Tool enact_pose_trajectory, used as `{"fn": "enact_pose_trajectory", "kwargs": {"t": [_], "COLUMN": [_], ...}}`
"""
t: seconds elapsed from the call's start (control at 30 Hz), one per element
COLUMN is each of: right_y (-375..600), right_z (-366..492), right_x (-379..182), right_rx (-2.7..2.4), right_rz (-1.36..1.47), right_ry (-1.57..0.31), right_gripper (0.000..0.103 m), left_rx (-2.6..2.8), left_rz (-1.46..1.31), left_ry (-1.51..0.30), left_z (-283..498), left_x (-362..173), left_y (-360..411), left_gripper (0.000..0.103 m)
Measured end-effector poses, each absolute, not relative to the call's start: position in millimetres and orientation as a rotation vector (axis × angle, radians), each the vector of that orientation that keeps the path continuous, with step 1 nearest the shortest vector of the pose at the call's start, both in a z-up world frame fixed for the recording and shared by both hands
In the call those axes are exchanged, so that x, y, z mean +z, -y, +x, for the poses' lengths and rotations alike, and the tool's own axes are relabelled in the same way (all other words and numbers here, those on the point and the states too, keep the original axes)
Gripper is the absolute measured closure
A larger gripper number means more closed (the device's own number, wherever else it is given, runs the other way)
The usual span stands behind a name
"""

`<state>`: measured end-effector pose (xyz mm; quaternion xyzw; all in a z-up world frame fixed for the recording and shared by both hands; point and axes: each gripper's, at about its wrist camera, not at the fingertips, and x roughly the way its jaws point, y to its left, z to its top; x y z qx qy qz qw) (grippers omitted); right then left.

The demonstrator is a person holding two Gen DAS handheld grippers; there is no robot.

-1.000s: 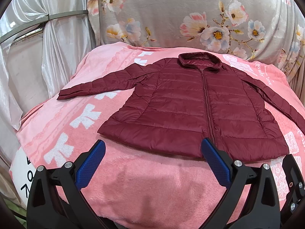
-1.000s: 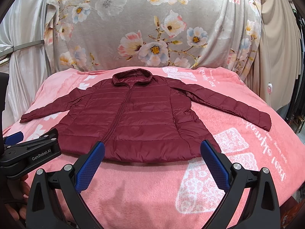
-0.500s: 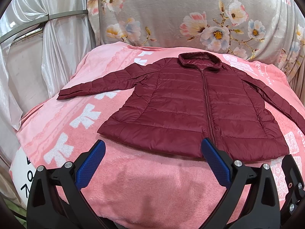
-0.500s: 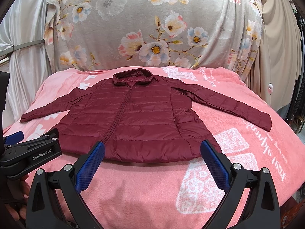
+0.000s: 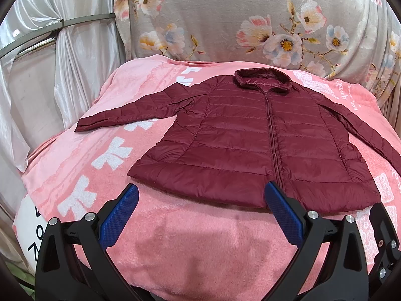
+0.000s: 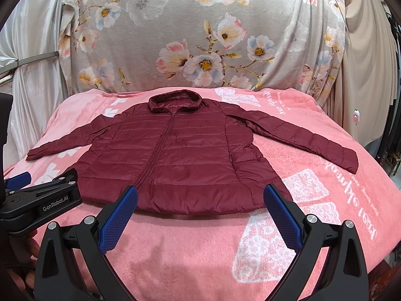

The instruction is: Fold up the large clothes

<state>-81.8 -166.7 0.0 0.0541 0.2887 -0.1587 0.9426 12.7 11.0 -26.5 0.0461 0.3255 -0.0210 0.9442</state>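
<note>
A: Left wrist view? 
B: Left gripper (image 5: 200, 215) spread wide, empty, short of the hem. Maroon jacket (image 5: 250, 145) flat, zipped, on the pink blanket (image 5: 200, 250). No fold begun.

A: Right wrist view? 
B: Right gripper (image 6: 199, 215) likewise apart, empty. Likely next: take a sleeve (image 6: 308, 143) and fold inward. Floral drape (image 6: 200, 37) behind; nothing obstructs.

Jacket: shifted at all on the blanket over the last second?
No. The jacket lies flat with its left cuff beside the same white bow print on the pink blanket, and its hem sits where it was in both views.
</note>
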Motion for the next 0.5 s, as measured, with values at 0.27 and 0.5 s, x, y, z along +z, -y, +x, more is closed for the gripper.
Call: {"fn": "enact_pose_trajectory", "kwargs": {"t": [0.27,0.5], "right_y": [163.1,164.8], "right_z": [-83.2,-83.6], "right_x": [-8.4,-12.2], "right_rx": [-0.328,-0.334], "right_rz": [0.116,0.123], "right_ry": [-0.592,-0.606], "right_gripper": [0.005,0.005], "left_rx": [-0.042,-0.039], "left_rz": [0.097,0.098], "left_ry": [-0.666,-0.670], "left_z": [12.7,12.3], "left_x": [-30.1,-32.0], "left_y": [-11.7,-13.2], "left_gripper": [0.005,0.005]}}
